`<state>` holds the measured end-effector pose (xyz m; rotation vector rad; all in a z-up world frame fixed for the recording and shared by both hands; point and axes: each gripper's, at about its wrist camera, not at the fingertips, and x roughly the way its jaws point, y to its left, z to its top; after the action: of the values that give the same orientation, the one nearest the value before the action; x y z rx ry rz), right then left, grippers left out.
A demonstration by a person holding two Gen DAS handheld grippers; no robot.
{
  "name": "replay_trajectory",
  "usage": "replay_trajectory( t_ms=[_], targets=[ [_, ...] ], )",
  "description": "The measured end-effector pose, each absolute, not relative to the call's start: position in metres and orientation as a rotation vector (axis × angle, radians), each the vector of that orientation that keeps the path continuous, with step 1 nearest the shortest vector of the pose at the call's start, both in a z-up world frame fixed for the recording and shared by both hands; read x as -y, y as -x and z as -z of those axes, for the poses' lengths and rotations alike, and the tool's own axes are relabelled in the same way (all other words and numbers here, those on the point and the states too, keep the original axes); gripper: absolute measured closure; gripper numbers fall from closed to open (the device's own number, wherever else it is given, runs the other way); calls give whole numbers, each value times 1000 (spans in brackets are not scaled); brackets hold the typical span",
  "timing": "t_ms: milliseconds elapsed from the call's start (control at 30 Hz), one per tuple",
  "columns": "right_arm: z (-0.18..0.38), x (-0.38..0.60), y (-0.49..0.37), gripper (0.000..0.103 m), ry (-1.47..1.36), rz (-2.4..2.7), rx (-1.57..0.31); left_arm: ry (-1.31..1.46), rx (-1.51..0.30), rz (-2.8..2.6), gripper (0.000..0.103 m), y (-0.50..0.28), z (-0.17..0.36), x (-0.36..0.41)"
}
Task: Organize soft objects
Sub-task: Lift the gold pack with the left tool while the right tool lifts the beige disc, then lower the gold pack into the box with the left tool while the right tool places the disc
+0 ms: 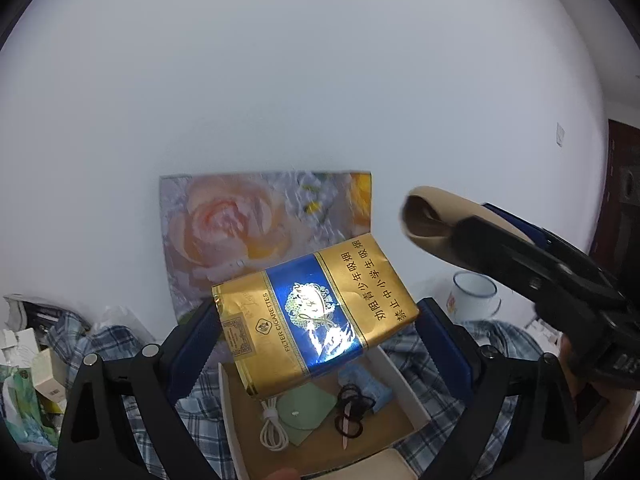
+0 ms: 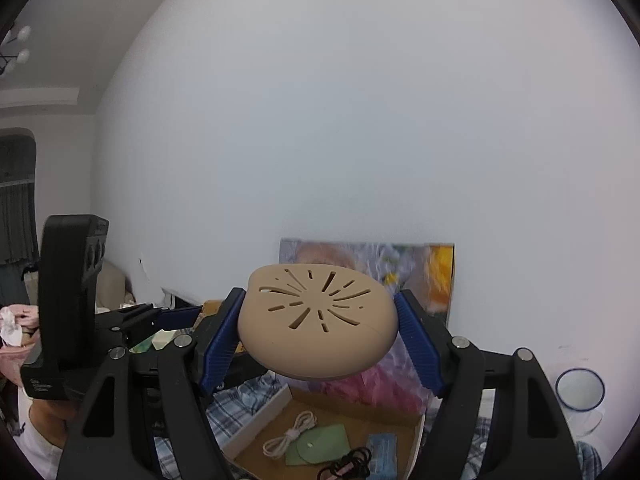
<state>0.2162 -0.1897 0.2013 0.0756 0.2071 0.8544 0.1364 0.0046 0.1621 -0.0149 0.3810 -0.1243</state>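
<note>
Cigarette pack: soft, glossy gold wrapper with a blue band, slightly crumpled, tilted; clenched between the ribbed blue pads of the left gripper, above the open cardboard box.

Pad: beige, rounded, matte, slotted in a radiating pattern; clamped edgewise by the right gripper, raised near level over the same box, before the floral picture.

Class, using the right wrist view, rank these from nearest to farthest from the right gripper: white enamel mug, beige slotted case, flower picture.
1. beige slotted case, held between its fingers.
2. flower picture, behind, against the wall.
3. white enamel mug, far right, on the table.
</note>
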Motion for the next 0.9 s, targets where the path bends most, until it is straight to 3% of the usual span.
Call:
replay_trajectory(
  t_ms=[900],
  targets=[
    [-102,161,-283,30,-61,-823,-505,-32,-633,64,6,-206,-62,-10]
  ],
)
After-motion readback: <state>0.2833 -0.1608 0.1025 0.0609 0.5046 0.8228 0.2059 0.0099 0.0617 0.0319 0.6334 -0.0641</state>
